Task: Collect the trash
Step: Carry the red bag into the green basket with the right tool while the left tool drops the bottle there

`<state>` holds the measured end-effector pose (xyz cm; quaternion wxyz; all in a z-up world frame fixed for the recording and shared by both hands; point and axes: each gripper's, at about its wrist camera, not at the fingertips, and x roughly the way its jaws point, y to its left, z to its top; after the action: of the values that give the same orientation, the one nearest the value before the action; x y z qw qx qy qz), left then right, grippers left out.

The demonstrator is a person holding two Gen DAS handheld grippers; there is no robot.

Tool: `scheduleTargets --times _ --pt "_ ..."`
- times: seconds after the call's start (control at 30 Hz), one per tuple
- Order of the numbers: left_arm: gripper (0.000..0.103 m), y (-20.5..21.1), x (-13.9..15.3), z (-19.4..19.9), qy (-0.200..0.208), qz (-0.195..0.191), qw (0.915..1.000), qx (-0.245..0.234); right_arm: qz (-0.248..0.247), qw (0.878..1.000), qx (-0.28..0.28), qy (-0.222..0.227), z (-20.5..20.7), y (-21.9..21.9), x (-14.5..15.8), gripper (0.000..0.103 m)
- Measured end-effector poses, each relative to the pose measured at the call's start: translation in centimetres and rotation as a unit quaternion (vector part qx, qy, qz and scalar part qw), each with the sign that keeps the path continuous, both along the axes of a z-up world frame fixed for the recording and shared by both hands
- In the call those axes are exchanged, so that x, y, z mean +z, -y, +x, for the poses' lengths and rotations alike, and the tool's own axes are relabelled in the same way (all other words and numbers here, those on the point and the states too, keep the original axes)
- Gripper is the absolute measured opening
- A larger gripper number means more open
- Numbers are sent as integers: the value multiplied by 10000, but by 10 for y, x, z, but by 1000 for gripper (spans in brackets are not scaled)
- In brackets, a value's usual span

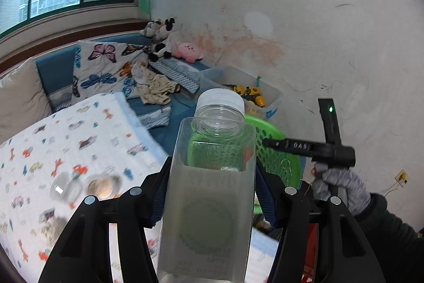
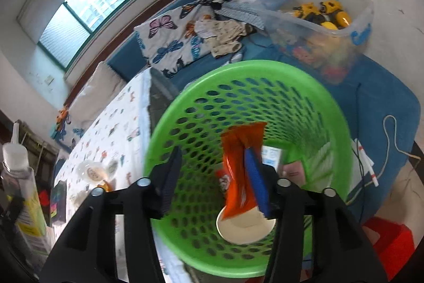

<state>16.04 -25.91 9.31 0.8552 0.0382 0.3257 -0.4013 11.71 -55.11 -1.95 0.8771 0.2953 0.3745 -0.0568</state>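
Bottle (image 1: 212, 177), clear with a white cap, fills the centre of my left view, pinched upright between my left gripper's (image 1: 209, 184) pads. Behind it, to the right, sits the green basket (image 1: 278, 158). In my right view the basket (image 2: 341, 134) fills the centre. My right gripper (image 2: 214, 177) is spread above it, an orange wrapper (image 2: 238, 166) lying against its right pad, the left pad clear. A paper cup (image 2: 246, 227) lies at the bottom, with paper scraps. Upper right, a clear bin (image 2: 365, 17) holds yellow toys (image 2: 326, 12).
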Motion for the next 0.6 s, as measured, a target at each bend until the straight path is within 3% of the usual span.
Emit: scheduleTargets --times 0.2,0.43,0.6 --pt "56 42 3 9 -15 -63 9998 -207 60 9999 -50 68 -14 6 0 59" --pt "56 91 -17 27 -260 -75 9989 -392 -151 9996 3 228 -34 2 8 70" --pt "56 118 -34 35 -456 -41 9978 -485 -352 9990 35 288 -42 -1 10 71"
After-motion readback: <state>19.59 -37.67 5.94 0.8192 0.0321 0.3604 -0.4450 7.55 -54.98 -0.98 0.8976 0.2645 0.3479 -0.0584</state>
